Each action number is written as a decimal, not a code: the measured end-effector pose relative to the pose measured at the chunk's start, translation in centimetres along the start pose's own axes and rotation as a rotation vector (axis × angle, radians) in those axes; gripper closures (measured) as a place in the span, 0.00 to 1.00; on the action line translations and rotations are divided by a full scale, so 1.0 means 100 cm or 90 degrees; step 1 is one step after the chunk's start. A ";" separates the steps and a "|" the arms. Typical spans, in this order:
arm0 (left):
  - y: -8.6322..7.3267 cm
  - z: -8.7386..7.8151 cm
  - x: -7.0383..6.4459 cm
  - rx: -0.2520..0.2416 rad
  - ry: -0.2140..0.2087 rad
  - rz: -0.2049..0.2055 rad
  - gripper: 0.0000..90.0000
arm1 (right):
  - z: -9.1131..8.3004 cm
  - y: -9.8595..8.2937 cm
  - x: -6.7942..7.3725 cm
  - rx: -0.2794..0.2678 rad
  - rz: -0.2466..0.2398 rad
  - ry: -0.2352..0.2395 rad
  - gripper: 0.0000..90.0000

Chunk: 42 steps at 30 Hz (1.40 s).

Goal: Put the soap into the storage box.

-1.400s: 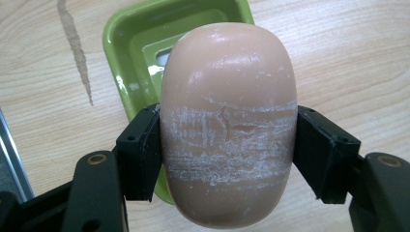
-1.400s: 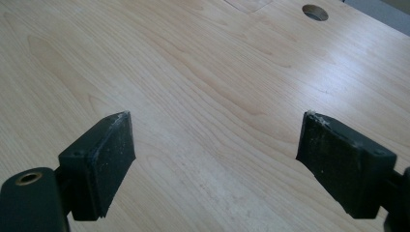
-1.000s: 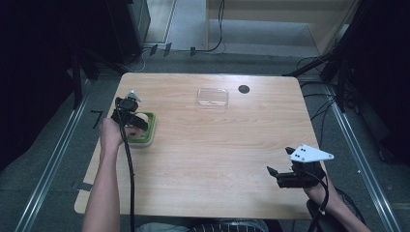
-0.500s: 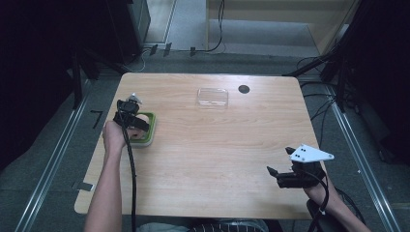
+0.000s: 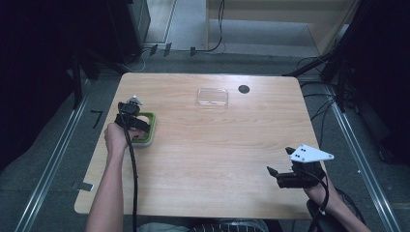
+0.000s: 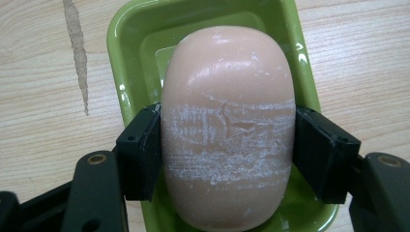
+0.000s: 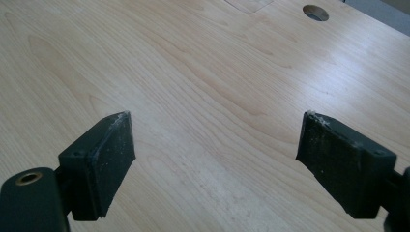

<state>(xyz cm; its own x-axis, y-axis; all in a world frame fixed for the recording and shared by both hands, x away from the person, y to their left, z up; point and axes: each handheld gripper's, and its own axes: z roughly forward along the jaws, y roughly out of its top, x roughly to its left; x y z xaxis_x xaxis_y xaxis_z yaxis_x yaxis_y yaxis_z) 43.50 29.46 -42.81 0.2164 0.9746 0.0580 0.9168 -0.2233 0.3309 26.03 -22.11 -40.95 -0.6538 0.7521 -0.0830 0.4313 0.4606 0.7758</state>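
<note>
Both tongs are showing in the high view: the left gripper (image 5: 137, 120), at the left of the frame, is clamping a pink soap bar (image 6: 227, 125) over a green dish (image 6: 126, 58). At lower right, the right gripper (image 5: 279, 166) is hovering with jaws apart above the bare wooden table (image 7: 203, 82).

High view: fixed above the person's side, facing forward and down; takes in the whole wooden table (image 5: 217, 145) and the floor around it.
Left gripper view: rides on the left gripper (image 6: 227, 159), looks steeply down, very near a pink soap bar (image 6: 227, 130) over a green dish (image 6: 123, 72).
Right gripper view: rides on the right gripper (image 7: 215, 159), low over the tabletop, facing across it toward a round hole (image 7: 315, 12).
Shared: the hole (image 5: 244, 89) and the dish (image 5: 151, 126) both appear from above.
</note>
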 end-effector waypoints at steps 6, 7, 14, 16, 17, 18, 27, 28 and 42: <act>0.000 0.002 0.000 -0.006 0.001 -0.006 0.37 | 0.000 0.000 0.000 0.000 0.000 -0.001 0.15; 0.000 0.002 0.001 -0.007 0.002 -0.006 0.37 | 0.000 0.000 0.000 -0.001 0.000 -0.001 0.15; -0.001 0.004 0.001 -0.006 0.001 -0.007 0.37 | 0.000 0.000 0.000 -0.001 0.000 0.000 0.15; -0.001 0.005 0.001 -0.006 0.001 -0.008 0.37 | 0.000 0.000 0.000 0.000 0.001 0.001 0.15; -0.001 0.006 0.002 -0.005 0.000 -0.008 0.37 | 0.000 0.000 0.000 0.000 0.001 0.000 0.15; -0.001 0.006 0.002 -0.005 0.001 -0.010 0.37 | 0.000 0.000 0.000 0.001 0.001 0.001 0.15; 0.002 0.000 0.002 -0.008 0.002 -0.018 0.33 | 0.001 -0.001 -0.001 0.002 0.000 -0.002 0.15; 0.002 -0.003 0.001 -0.006 0.009 -0.017 0.32 | 0.001 -0.001 -0.002 0.002 0.000 0.000 0.15; 0.001 -0.029 -0.010 0.053 0.016 0.005 0.15 | -0.001 -0.002 -0.002 0.000 0.003 -0.003 0.15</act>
<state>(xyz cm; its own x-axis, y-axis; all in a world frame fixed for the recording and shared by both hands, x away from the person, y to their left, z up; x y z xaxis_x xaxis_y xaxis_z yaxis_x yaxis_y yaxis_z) 42.44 28.49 -40.13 0.2167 0.9726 0.0839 0.9401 -0.2310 0.2507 25.95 -22.41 -41.01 -0.6490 0.7563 -0.0830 0.4344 0.4579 0.7756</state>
